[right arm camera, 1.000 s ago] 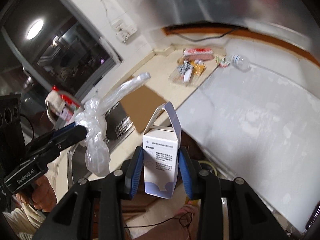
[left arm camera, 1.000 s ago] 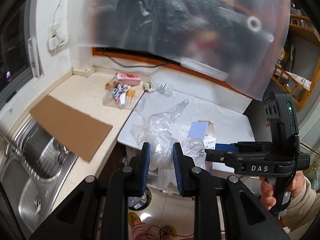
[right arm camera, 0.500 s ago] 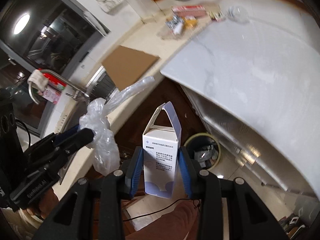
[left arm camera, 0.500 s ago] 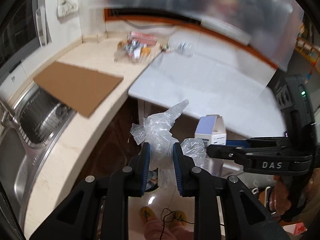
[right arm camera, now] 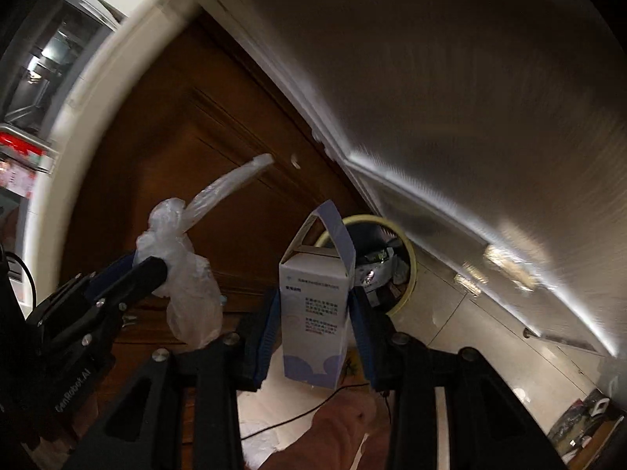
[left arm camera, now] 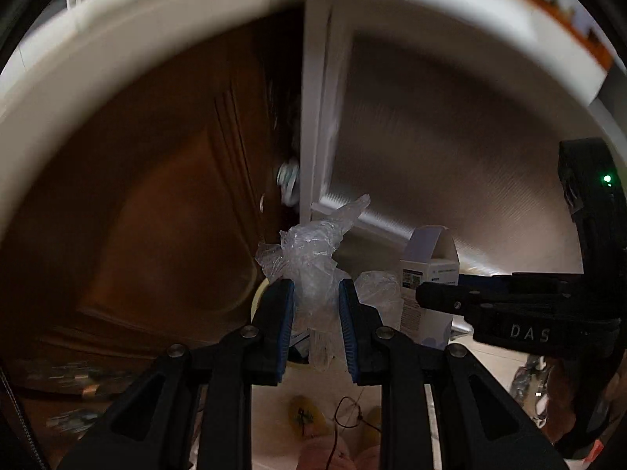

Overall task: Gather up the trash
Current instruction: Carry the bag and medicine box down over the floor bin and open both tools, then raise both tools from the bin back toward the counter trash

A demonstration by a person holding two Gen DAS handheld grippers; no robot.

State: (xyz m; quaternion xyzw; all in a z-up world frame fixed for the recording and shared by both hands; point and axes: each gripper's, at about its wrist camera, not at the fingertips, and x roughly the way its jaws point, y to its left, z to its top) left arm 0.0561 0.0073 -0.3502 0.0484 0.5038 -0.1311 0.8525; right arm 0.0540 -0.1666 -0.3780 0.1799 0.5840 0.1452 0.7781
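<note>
Both tools have dropped from above the surface to below its edge. Nearest, the left tool (left arm camera: 316,327) clamps a crumpled plastic bag (left arm camera: 313,250) and the right tool (right arm camera: 313,325) grips an opened carton (right arm camera: 314,313). Beyond, the yellow-rimmed bin (right arm camera: 409,258) on the floor holds litter already; release appears to remain.

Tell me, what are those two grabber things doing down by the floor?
A person is picking up trash with a gripper in each hand. The left gripper is squeezing a crumpled clear plastic bag. The right gripper is holding a small white box with its flap open. Both hang near a round bin on the floor that already has rubbish in it.
</note>
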